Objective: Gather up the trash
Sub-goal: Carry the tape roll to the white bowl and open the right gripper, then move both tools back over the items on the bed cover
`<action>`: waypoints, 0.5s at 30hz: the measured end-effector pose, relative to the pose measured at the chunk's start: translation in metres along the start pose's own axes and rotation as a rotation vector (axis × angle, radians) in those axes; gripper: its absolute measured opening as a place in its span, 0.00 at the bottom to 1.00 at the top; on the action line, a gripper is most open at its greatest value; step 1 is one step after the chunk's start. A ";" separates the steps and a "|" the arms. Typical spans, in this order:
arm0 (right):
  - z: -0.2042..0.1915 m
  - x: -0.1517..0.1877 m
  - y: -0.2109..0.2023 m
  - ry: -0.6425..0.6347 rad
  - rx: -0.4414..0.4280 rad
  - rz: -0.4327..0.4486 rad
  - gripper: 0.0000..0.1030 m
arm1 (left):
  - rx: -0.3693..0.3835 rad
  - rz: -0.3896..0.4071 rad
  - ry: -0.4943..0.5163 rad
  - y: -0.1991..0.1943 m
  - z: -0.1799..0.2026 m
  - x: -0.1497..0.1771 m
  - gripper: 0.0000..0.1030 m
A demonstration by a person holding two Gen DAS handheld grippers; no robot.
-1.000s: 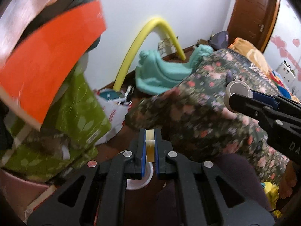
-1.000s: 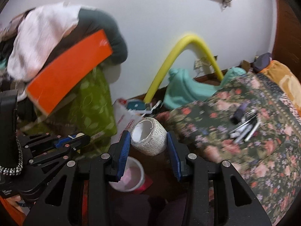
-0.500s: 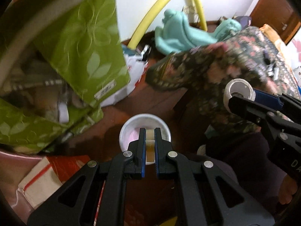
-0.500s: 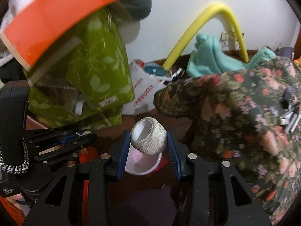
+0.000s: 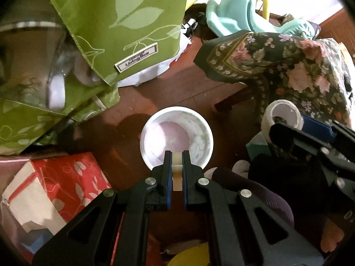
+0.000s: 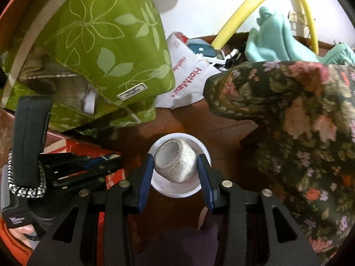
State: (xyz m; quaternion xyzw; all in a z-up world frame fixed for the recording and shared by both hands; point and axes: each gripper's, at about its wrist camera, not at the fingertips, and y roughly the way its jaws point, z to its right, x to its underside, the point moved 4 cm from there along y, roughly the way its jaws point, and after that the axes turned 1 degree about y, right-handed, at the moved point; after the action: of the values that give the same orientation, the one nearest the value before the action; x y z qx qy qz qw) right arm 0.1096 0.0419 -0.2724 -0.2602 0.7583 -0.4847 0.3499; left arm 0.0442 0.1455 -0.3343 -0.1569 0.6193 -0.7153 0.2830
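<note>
A small white bin (image 5: 177, 137) stands on the brown floor, seen from above in both views. My left gripper (image 5: 176, 155) points down over its near rim, shut on a thin cream strip (image 5: 176, 177). My right gripper (image 6: 175, 163) is shut on a grey-white tape roll (image 6: 177, 163), which hangs over the white bin (image 6: 177, 190). In the left wrist view the tape roll (image 5: 281, 115) and the right gripper show at the right edge. The left gripper (image 6: 111, 157) shows at the left of the right wrist view.
A green leaf-print storage bag (image 5: 99, 33) leans at the left, a red and white box (image 5: 55, 188) lies beside the bin. A dark floral bedspread (image 6: 299, 122) fills the right. A white plastic bag (image 6: 188, 79), a teal toy (image 6: 273, 40) and a yellow tube (image 6: 244, 11) lie by the wall.
Both grippers have sunk and tipped downward, so the views swung from the wall to the floor. The white bin now sits right under both sets of fingers. Both grips are unchanged.
</note>
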 end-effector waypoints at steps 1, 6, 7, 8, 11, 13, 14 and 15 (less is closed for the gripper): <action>0.000 -0.001 0.002 0.004 -0.009 -0.005 0.37 | 0.004 -0.004 -0.001 0.002 0.000 -0.001 0.06; 0.003 -0.004 0.012 0.046 -0.076 -0.055 0.39 | 0.006 -0.042 -0.011 0.009 -0.001 -0.005 0.30; 0.003 -0.004 0.013 0.049 -0.081 -0.068 0.40 | 0.001 -0.035 -0.010 0.008 -0.001 -0.006 0.31; 0.003 -0.005 0.014 0.048 -0.079 -0.071 0.41 | -0.006 -0.028 -0.004 0.006 0.000 -0.006 0.31; 0.004 -0.004 0.008 0.041 -0.070 -0.063 0.42 | -0.014 -0.019 0.007 0.002 0.000 -0.006 0.31; 0.004 -0.003 0.004 0.047 -0.075 -0.060 0.48 | -0.013 -0.010 0.009 -0.001 0.000 -0.007 0.31; 0.005 -0.003 0.002 0.050 -0.075 -0.051 0.48 | -0.012 -0.005 0.010 -0.004 0.000 -0.007 0.31; 0.006 -0.002 -0.002 0.052 -0.071 -0.042 0.48 | -0.014 0.001 0.013 -0.007 0.000 -0.006 0.31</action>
State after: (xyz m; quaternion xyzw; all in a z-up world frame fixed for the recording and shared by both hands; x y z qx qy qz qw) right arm 0.1157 0.0398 -0.2718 -0.2759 0.7782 -0.4713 0.3102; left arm 0.0479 0.1497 -0.3271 -0.1539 0.6264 -0.7117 0.2782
